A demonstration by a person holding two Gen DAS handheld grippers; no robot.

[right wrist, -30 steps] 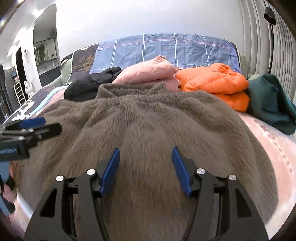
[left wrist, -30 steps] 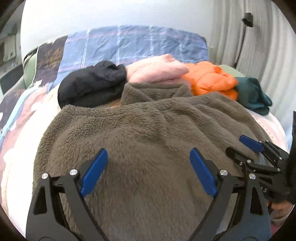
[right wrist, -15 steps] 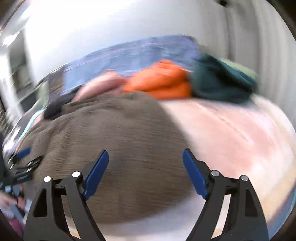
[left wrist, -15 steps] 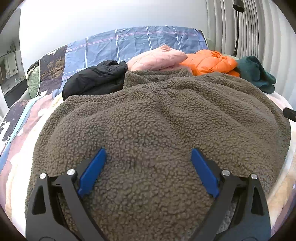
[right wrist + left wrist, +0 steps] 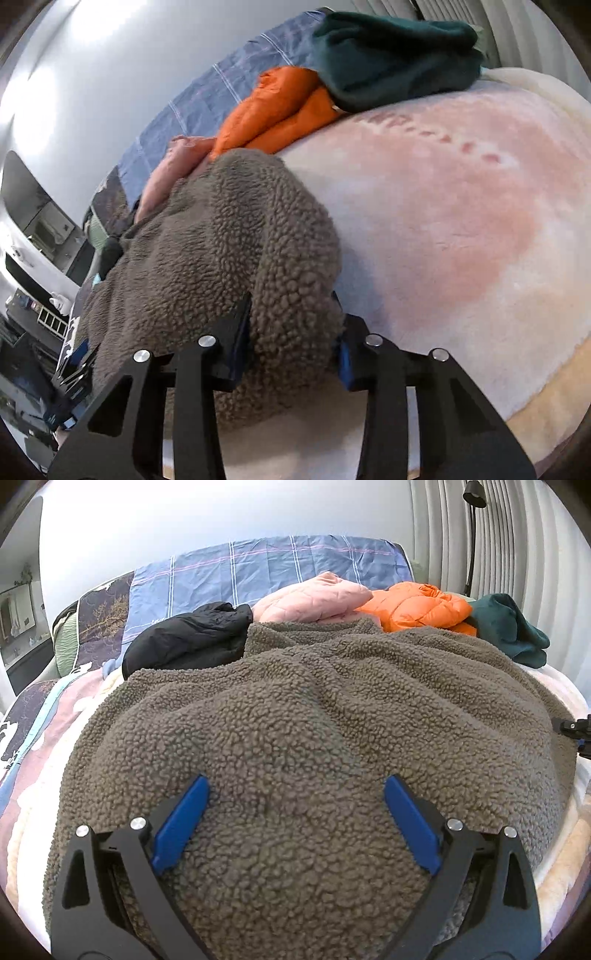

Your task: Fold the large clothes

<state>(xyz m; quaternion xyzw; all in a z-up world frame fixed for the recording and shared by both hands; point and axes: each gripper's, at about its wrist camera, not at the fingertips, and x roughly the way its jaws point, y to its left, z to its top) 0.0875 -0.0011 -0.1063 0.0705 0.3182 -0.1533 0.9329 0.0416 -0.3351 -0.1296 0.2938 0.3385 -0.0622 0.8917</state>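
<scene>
Bed (image 5: 44,746) w/ a pale pink-and-cream blanket fills both views; a blue plaid cover (image 5: 266,565) runs along its far end. Brown fleece garment (image 5: 314,716), the biggest item, lies spread across the near-mid part of the bed, collar toward the far side, right edge bunched up. Behind it, far side, L to R: black jacket (image 5: 184,638), pink quilted jacket (image 5: 314,598), orange puffer (image 5: 417,605), dark green garment (image 5: 509,627); the fleece collar touches the pink one. In the right wrist view the scene is rolled over hard; bare blanket (image 5: 461,221) takes up the right half. Left gripper (image 5: 293,825) sits low over the near fleece, jaws spread wide, blue pads (image 5: 181,829) resting on the pile w/o pinching any fold. Right gripper (image 5: 293,332) is at the fleece's right edge; jaws have just been closing and now clamp a thick wad of the fleece between them, fabric bulging over the fingers. Its tip shows small at the right rim of the left wrist view.
</scene>
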